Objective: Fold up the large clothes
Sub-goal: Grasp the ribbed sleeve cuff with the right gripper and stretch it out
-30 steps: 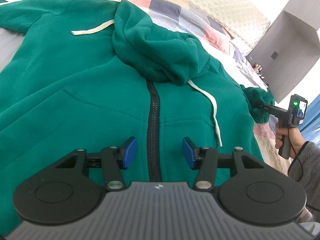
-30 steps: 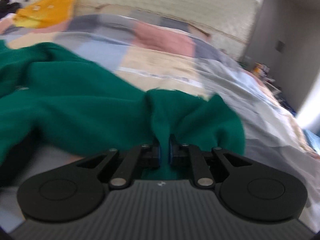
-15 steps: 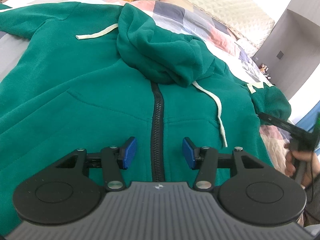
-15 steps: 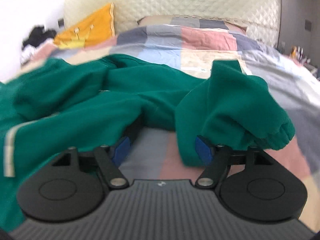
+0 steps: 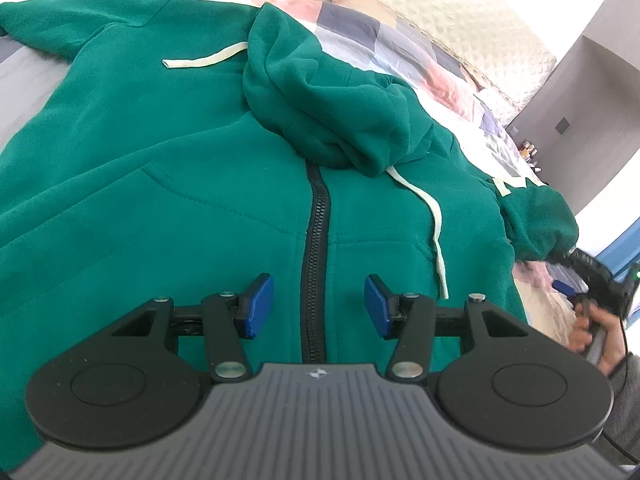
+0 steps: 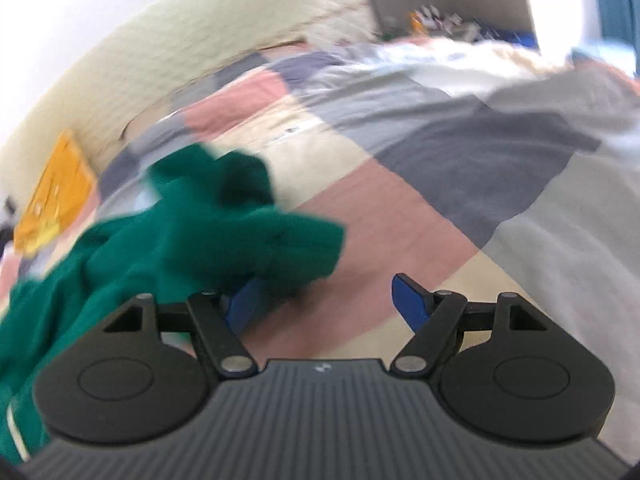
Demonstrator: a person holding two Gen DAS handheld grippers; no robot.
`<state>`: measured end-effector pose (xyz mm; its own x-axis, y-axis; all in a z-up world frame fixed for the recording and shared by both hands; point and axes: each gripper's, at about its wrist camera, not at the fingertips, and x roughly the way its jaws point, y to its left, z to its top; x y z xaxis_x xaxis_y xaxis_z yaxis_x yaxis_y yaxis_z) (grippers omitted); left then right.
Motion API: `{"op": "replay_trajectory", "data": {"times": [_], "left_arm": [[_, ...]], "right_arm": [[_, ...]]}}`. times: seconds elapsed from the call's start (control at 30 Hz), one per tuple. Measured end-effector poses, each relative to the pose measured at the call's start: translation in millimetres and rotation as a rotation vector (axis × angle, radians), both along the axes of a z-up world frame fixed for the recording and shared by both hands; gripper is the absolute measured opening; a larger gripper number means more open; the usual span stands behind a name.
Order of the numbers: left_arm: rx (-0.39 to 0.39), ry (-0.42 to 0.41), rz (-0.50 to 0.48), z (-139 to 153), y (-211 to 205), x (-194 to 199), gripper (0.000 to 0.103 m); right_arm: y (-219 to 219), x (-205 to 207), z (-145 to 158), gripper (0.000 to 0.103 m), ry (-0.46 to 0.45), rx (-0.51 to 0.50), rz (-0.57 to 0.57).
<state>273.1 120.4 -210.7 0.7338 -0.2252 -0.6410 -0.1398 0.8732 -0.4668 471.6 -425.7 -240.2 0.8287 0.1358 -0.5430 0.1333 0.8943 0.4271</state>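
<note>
Sleeve fold on the right side looks like the step in hand. Judgement: re-grip the cuff squarely, not the bunched fabric behind it, then carry it across the chest in one low sweep so it lands flat. Left claw should pin the body near the zipper while that happens, or the whole hoodie will likely drag on the quilt.

Left to right:
- Hoodie (image 5: 168,168): green zip-up, lying front-up on the patchwork quilt (image 5: 372,20). It fills the left wrist view from 9 to 3 o'clock.
- Left claw (image 5: 319,306): jaws apart, nothing between the pads, hovering over the zipper (image 5: 316,248), which runs toward 12 o'clock.
- Hood (image 5: 328,108): flopped forward over the chest at 12 o'clock and rumpled; flatten it first. One cream drawstring at 11, the other trailing down at 2.
- Right sleeve (image 5: 536,216): bunched at 3 o'clock, off the body's edge, cream lettering on it.
- Right claw (image 6: 326,300): jaws have just been opening. They're wide now, only quilt between the pads. Cuff (image 6: 280,240) sits at 10 o'clock of that gap, over the left pad; can't tell if it touches. View is blurred.
</note>
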Motion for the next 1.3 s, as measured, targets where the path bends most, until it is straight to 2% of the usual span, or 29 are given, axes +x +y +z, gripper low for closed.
{"op": "replay_trajectory", "data": {"times": [0.13, 0.3, 0.4, 0.43, 0.53, 0.67, 0.8, 0.93, 1.03, 1.13, 1.3], "left_arm": [[0.0, -0.002, 0.006, -1, -1, -1, 0.056], [-0.012, -0.008, 0.028, -1, -4, -5, 0.056], [-0.015, -0.009, 0.031, 0, -5, -7, 0.056], [-0.016, -0.008, 0.032, 0, -4, -7, 0.056], [-0.027, -0.007, 0.039, 0, -2, -8, 0.056], [-0.043, -0.006, 0.046, 1, 2, -8, 0.056], [-0.046, -0.005, 0.047, 1, 1, -9, 0.056], [-0.043, -0.006, 0.049, 2, 1, -10, 0.056], [-0.036, -0.007, 0.05, 2, 1, -11, 0.056], [-0.027, -0.006, 0.056, 2, 3, -12, 0.056], [0.009, -0.006, 0.061, 4, 3, -12, 0.056]], "right_arm": [[-2, 29, -7, 0.068, -0.036, 0.246, 0.02], [20, 60, -8, 0.051, -0.011, 0.371, 0.099], [42, 69, -1, 0.031, 0.016, 0.3, 0.087], [51, 70, 2, 0.019, 0.027, 0.258, 0.083], [58, 66, 14, 0.006, 0.009, 0.182, 0.071], [40, 52, 42, 0.004, -0.076, 0.128, 0.008], [4, 49, 83, 0.004, -0.148, 0.048, -0.086], [-34, 46, 132, 0.004, -0.2, -0.097, -0.229], [-60, 55, 154, 0.004, -0.197, -0.222, -0.344], [-83, 67, 153, 0.004, -0.155, -0.294, -0.425], [-102, 92, 111, 0.004, -0.003, -0.404, -0.484]]}}
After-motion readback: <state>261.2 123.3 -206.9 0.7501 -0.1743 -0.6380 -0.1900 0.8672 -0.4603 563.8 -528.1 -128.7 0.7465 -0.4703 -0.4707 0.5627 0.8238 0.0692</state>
